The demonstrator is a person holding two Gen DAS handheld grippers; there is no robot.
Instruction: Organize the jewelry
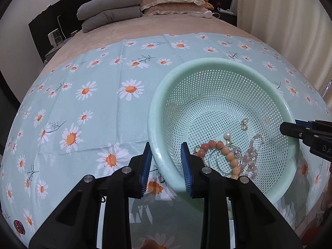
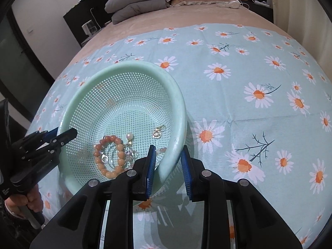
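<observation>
Jewelry: a coral bead bracelet (image 1: pixel 225 155) and pearl earring (image 2: pixel 129 136) lie in the mint mesh basket (image 1: pixel 207 66) on the bed's daisy cloth (image 1: pixel 93 72). Left claw (image 1: pixel 166 171) and right claw (image 2: pixel 169 172) each straddle the rim, pads not visibly pressing; clamp both evenly and keep the basket level.

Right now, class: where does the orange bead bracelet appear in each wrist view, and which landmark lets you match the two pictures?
Left wrist view: orange bead bracelet lies lower centre-right, inside the basket.
Right wrist view: orange bead bracelet lies lower centre-left.
Shared landmark: the mint mesh basket.
</observation>
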